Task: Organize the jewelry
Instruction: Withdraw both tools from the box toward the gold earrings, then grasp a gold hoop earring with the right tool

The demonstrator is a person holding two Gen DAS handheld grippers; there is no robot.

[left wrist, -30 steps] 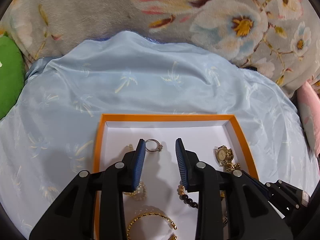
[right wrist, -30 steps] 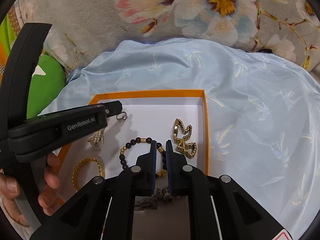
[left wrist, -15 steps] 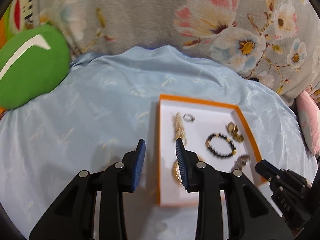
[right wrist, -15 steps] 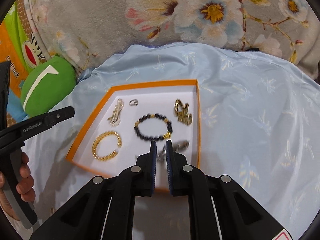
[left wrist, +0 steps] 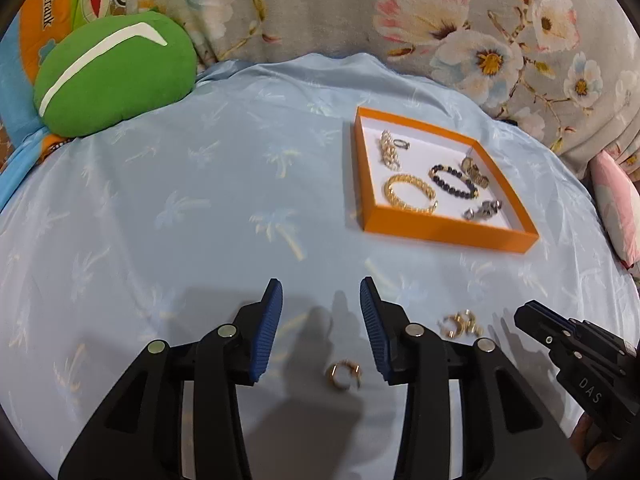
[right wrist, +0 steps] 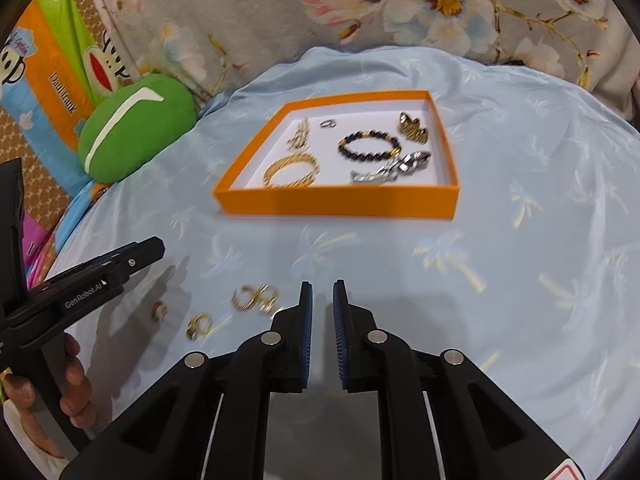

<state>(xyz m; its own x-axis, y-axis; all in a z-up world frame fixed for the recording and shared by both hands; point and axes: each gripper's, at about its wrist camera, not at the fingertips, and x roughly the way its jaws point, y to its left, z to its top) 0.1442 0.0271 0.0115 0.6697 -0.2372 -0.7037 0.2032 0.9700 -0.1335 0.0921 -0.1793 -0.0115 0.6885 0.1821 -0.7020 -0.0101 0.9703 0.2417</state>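
An orange tray (left wrist: 448,234) (right wrist: 336,202) with a white floor sits on the light blue cloth and holds a gold bangle (left wrist: 410,194), a black bead bracelet (right wrist: 369,145), a silver chain (right wrist: 394,170) and other pieces. Loose gold rings lie on the cloth: one (left wrist: 343,374) between my left fingers, a small cluster (left wrist: 460,323) (right wrist: 254,297) to its right, and two more (right wrist: 199,326) (right wrist: 160,311). My left gripper (left wrist: 321,296) is open and empty above the cloth. My right gripper (right wrist: 322,294) has its jaws a narrow gap apart, empty, right of the rings.
A green cushion (left wrist: 114,80) (right wrist: 134,128) lies at the far left. A floral grey blanket (left wrist: 440,12) rises behind the cloth. A pink pillow (left wrist: 618,204) sits at the right edge. The right gripper's tip (left wrist: 536,316) shows low right in the left wrist view.
Both grippers have pulled back from over the tray toward the near side of the cloth. The loose gold rings have come into view. The right jaws have parted slightly.
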